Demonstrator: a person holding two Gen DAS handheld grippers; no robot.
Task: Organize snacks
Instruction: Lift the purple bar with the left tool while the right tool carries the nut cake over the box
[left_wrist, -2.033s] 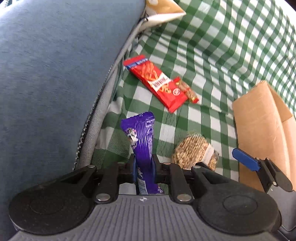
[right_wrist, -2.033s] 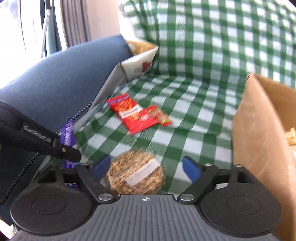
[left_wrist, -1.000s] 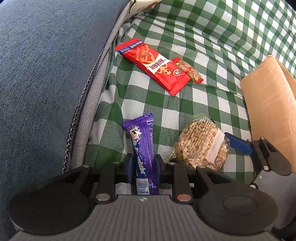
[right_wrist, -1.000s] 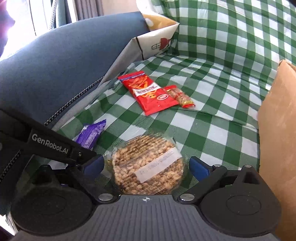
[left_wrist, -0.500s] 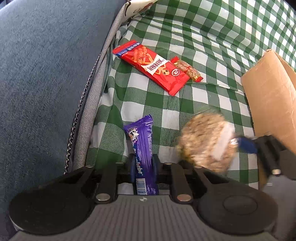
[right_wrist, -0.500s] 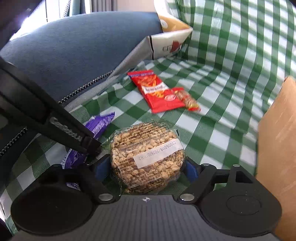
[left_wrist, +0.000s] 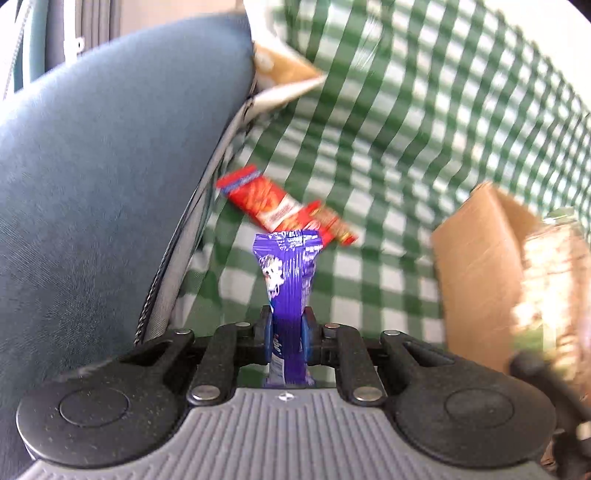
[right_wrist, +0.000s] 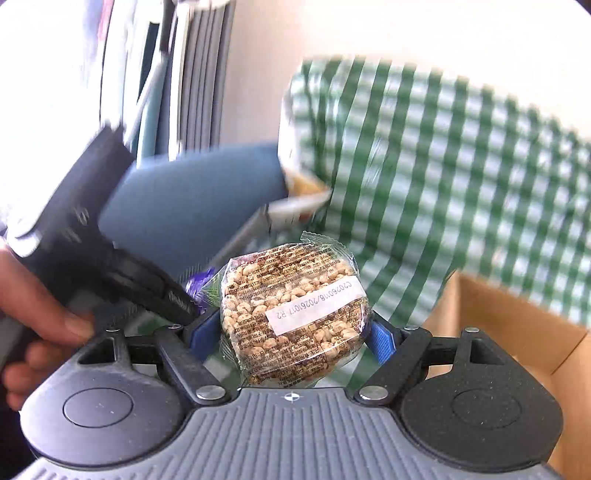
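Both snacks now off the green-checked cloth (left_wrist: 406, 155); a second ago each lay on it with a claw only bracketing it. Left claw (left_wrist: 287, 334) narrow, jaws just been closing, pads pinching the lower part of the purple chocolate bar (left_wrist: 288, 273), which stands up out of the grip with its top end free. Right claw (right_wrist: 295, 334) stands wide, jaws just been closing onto the round puffed-grain cake (right_wrist: 293, 314) in clear wrap; pads press its two sides, label facing the camera. Right view has swung up from the cloth to the wall and the open cardboard box (right_wrist: 509, 332) just beyond and right of the cake. Red snack packet (left_wrist: 266, 201) and a smaller red packet touching it remain on the cloth beside the blue cushion (left_wrist: 110, 177). Judgement: pick-up done for two items at once; next is carrying them to the box, two packets left.
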